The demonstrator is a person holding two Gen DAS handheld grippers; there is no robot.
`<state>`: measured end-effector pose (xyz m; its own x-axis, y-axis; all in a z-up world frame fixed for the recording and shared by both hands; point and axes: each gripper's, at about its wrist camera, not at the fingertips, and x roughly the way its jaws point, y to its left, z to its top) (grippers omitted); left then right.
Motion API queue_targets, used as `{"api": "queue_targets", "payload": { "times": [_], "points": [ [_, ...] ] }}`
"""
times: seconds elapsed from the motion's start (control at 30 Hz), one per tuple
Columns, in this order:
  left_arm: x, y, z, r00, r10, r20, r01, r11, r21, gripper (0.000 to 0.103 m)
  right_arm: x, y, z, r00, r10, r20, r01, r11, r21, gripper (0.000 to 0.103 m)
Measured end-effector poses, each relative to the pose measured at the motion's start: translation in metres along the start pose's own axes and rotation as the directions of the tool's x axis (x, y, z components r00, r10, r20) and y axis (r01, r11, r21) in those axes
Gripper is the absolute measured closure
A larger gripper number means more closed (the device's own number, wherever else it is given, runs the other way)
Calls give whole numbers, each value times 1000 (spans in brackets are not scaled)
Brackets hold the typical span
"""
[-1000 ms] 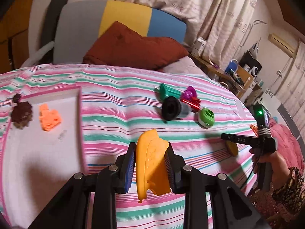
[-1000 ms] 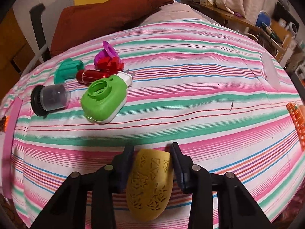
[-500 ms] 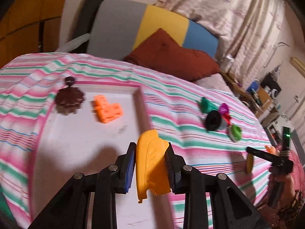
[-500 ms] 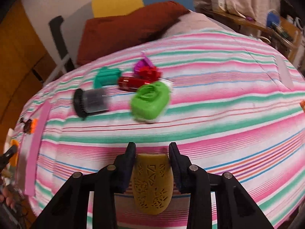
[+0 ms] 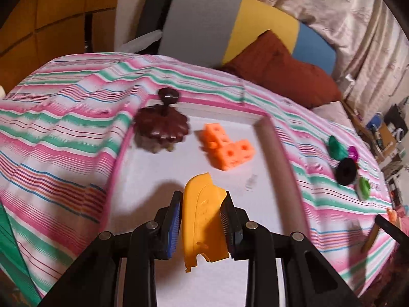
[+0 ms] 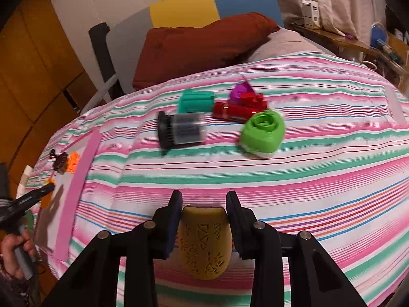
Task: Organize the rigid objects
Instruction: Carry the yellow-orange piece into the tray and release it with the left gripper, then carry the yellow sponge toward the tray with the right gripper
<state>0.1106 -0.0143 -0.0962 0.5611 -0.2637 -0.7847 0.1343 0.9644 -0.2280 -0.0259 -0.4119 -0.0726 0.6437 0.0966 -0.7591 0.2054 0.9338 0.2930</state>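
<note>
The left tongs (image 5: 202,220) grip an orange piece (image 5: 204,220) over the white tray (image 5: 265,204), long axis pointing away along the fingers. Beyond it on the tray lie an orange block (image 5: 228,148) and a brown comb (image 5: 161,128). The right tongs (image 6: 204,226) clamp a perforated mustard piece (image 6: 204,243) lengthwise above the striped bed (image 6: 319,184), angled downward. Farther off lie a green case (image 6: 263,134), black-capped jar (image 6: 181,130), red tube (image 6: 235,111) and teal piece (image 6: 195,101). No writing is legible.

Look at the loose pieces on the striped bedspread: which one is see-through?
The clear cylinder with the black ribbed cap, lying on its side. The teal piece, red tube and green piece beside it are opaque.
</note>
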Motion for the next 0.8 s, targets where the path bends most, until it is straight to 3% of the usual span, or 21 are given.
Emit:
{"api": "queue_targets", "payload": {
  "times": [0.2, 0.27, 0.4, 0.43, 0.53, 0.67, 0.7, 0.73, 0.77, 0.8],
  "points": [
    [13, 18, 10, 998, 64, -8, -64, 998, -29, 73, 0, 35, 2, 999, 48, 3, -48, 998, -38, 68],
    [13, 23, 13, 997, 77, -13, -77, 996, -44, 64, 1, 43, 2, 998, 60, 2, -60, 997, -45, 68],
    [0, 30, 9, 1000, 12, 0, -12, 996, -85, 59, 2, 59, 4, 997, 79, 2, -79, 995, -64, 70],
    [-8, 29, 6, 1000, -2, 17, 4, 996, -91, 59, 2, 62, 5, 996, 84, 2, -84, 994, -68, 71],
    [-25, 28, -4, 998, 34, 62, -28, 996, -90, 58, 5, 71, 7, 997, 83, 5, -82, 993, -86, 96],
    [-44, 27, -16, 994, -9, 109, 20, 994, -106, 58, 14, 69, 8, 994, 104, -22, -105, 992, -68, 95],
    [-48, 26, -19, 993, -24, 119, 37, 993, -109, 58, 14, 67, 8, 994, 107, -23, -108, 993, -56, 93],
    [-53, 24, -22, 991, -38, 130, 52, 993, -106, 58, 15, 64, 6, 995, 95, -27, -96, 994, -46, 77],
    [-57, 22, -26, 990, -42, 136, 57, 993, -104, 58, 16, 63, 4, 997, 74, -33, -75, 996, -45, 52],
    [-59, 20, -28, 989, -46, 138, 60, 993, -103, 58, 16, 62, 2, 998, 57, -31, -59, 997, -47, 41]
  ]
}}
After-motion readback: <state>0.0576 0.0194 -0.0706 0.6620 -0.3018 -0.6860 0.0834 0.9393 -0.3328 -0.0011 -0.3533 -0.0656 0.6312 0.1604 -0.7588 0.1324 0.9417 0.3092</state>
